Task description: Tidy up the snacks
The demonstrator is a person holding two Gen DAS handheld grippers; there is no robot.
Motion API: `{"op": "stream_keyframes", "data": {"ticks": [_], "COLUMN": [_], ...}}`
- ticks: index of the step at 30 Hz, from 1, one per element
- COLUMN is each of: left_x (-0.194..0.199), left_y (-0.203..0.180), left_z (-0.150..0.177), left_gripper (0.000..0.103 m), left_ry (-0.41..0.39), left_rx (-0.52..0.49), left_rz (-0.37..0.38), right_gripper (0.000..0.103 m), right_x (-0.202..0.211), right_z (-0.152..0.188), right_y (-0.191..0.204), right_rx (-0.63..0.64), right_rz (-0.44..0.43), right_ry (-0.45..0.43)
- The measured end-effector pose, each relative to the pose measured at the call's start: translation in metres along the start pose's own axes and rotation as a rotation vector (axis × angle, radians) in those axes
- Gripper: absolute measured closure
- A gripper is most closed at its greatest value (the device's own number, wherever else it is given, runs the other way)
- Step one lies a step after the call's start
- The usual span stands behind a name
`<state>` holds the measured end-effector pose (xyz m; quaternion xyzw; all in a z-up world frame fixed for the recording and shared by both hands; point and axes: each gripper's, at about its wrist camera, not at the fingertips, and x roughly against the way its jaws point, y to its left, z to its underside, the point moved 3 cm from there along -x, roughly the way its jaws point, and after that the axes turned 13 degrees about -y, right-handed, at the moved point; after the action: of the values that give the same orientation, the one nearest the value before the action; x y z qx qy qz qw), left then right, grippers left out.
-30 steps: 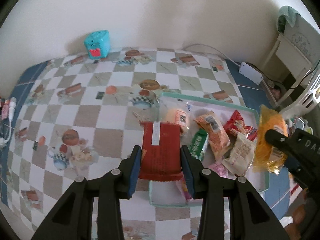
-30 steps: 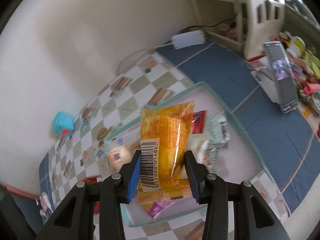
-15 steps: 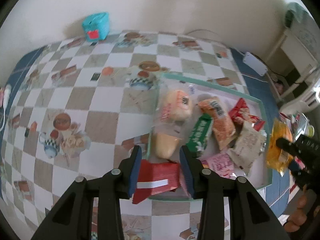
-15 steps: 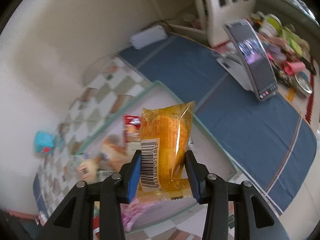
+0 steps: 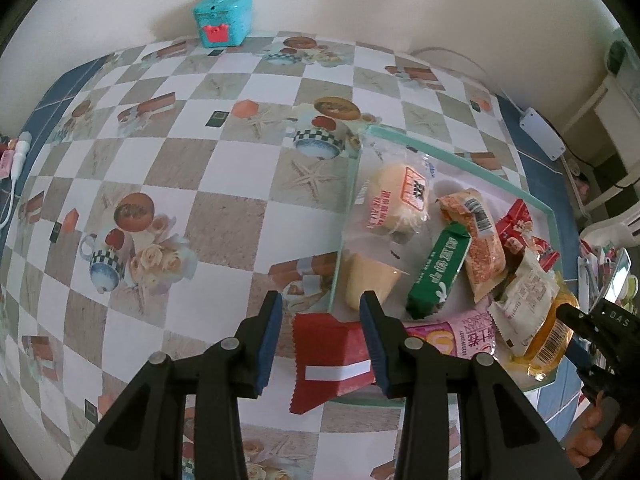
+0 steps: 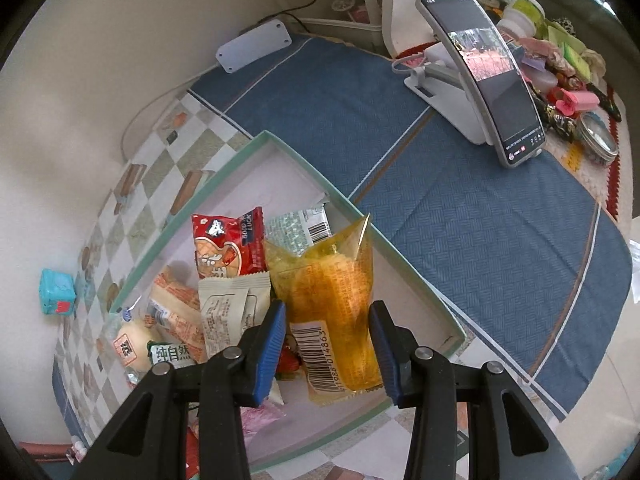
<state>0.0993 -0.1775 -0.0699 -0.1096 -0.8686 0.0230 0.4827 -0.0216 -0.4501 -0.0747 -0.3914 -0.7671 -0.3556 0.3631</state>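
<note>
Left wrist view: red packet [image 5: 334, 362] lies across tray [image 5: 460, 157] near rim, left gripper [image 5: 320, 336] fingers no longer clamped on it; could be tipped out onto tablecloth [image 5: 192, 184]. Right gripper [image 6: 326, 344]: yellow packet [image 6: 334, 320] pinched loosely over tray, snag risk w/ packets beneath.

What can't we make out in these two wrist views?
- Red packet, left wrist view: lower edge hidden behind the left gripper; whether both pads press it is unclear.
- Pink packet, left wrist view: half covered by the finger and white packet.
- Yellow bag, right wrist view: contact with the right gripper pads unclear.
- Phone screen text: too small.
</note>
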Motion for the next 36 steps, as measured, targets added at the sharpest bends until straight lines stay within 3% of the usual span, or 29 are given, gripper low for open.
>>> {"op": "stream_keyframes", "data": {"ticks": [2,3,4,8,10,14,24,36], "left_x": [0.000,0.000,0.000,-0.001,-0.004,-0.007,-0.006,0.045], "left_y": [0.003,0.005,0.007,0.018,0.026,0.044,0.087,0.097], "left_z": [-0.001,-0.002,-0.002,-0.003,-0.003,-0.003,-0.004,0.027], "left_gripper": [0.049,0.038,0.034,0.029,0.017,0.014,0.007,0.007], "left_ry": [-0.003,-0.004,-0.005,0.002,0.007,0.015,0.007,-0.081], "left_rx": [0.006,0.010,0.014,0.040,0.054,0.101,0.194,0.005], "left_rz": [-0.013,-0.022,-0.029,-0.063,-0.093,-0.140,-0.203,-0.288], "right_gripper": [0.049,0.037,0.031,0.027,0.015,0.000,0.000,0.000], "right_x": [0.001,0.002,0.005,0.009,0.010,0.015,0.030,0.074], "right_z": [-0.002,-0.003,-0.003,0.001,0.005,0.018,0.051,0.115], "right_y": [0.004,0.006,0.009,0.026,0.037,0.062,0.106,0.111], "right_rx": [0.010,0.019,0.032,0.099,0.141,0.254,0.418,0.575], "right_rz": [0.010,0.016,0.017,0.008,0.001,-0.013,-0.066,-0.137], "right_ry": [-0.012,-0.018,-0.028,-0.042,-0.046,-0.067,-0.087,-0.145]}}
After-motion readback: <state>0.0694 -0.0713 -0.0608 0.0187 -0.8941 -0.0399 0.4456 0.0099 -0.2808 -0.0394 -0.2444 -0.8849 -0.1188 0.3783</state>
